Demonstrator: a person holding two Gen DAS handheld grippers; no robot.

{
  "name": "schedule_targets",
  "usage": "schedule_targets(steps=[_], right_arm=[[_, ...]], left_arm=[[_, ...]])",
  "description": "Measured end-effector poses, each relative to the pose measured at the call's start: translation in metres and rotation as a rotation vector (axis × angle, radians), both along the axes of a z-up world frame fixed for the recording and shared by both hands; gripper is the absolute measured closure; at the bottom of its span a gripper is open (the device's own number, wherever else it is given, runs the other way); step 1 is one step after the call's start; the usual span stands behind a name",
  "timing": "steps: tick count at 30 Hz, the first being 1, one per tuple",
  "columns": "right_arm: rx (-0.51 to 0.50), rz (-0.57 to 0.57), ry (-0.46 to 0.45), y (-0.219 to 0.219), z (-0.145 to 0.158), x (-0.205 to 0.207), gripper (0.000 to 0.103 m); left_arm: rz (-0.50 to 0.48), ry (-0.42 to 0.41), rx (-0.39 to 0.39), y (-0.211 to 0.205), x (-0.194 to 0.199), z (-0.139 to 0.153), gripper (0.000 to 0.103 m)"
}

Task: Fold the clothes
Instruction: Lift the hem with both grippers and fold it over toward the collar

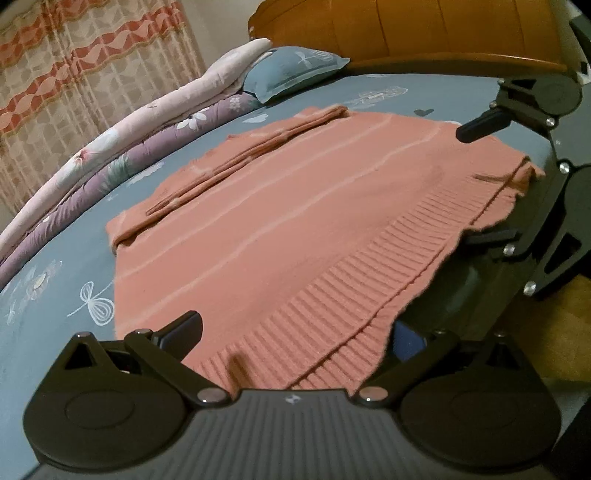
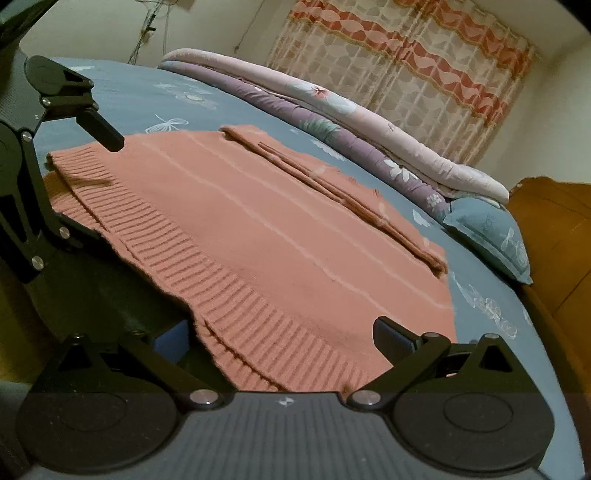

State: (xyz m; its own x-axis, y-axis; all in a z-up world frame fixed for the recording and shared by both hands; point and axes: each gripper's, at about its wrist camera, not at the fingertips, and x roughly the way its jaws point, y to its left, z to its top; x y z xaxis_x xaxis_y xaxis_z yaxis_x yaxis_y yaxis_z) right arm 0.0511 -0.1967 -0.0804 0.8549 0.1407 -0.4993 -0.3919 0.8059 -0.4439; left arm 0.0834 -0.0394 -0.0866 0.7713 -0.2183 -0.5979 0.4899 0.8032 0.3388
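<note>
The blue flowered bed [image 1: 332, 92] carries a salmon knit sweater [image 1: 295, 206] spread flat, sleeves folded across its far side toward 11 o'clock, ribbed hem [image 1: 369, 288] hanging over the near edge at 5 o'clock. It looks soft, limp and stretchy, best pinched through the thicker hem. Left gripper [image 1: 295, 328] and right gripper [image 2: 280, 332] straddle that hem, fingers apart.

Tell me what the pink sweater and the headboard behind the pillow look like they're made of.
The pink sweater looks like a soft knit, wool or acrylic: its hem shows ribbed knit rows and slightly fuzzy edges. The headboard looks like varnished wood: orange-brown panels with a slight sheen, though laminate can't be ruled out.
</note>
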Motion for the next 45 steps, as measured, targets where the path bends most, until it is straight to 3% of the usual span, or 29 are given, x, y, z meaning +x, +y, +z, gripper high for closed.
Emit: schedule_targets(steps=[9, 17, 23, 29, 38, 41, 45], right_arm=[[-0.119, 0.064, -0.055, 0.024, -0.002, 0.005, 0.0], [-0.253, 0.026, -0.071, -0.004, -0.001, 0.007, 0.0], [-0.343, 0.047, -0.106, 0.012, -0.007, 0.013, 0.0], [-0.419, 0.107, -0.158, 0.033, -0.014, 0.018, 0.0], [-0.485, -0.001, -0.145, -0.022, -0.017, 0.027, 0.0], [-0.495, -0.016, -0.154, -0.026, -0.02, 0.027, 0.0], [-0.532, -0.023, -0.197, -0.02, -0.027, 0.026, 0.0]], left_arm=[[-0.104, -0.052, 0.103, -0.022, 0.004, 0.0, 0.001], [-0.133, -0.155, 0.395, -0.005, -0.003, -0.001, 0.0], [-0.196, -0.257, 0.546, -0.036, -0.007, -0.012, 0.001], [-0.264, -0.305, 0.614, -0.058, -0.006, -0.019, 0.001], [-0.169, -0.296, 0.694, -0.019, 0.001, -0.024, 0.001], [-0.163, -0.316, 0.715, -0.024, 0.0, -0.027, 0.001], [-0.183, -0.389, 0.802, -0.038, -0.003, -0.041, 0.001]])
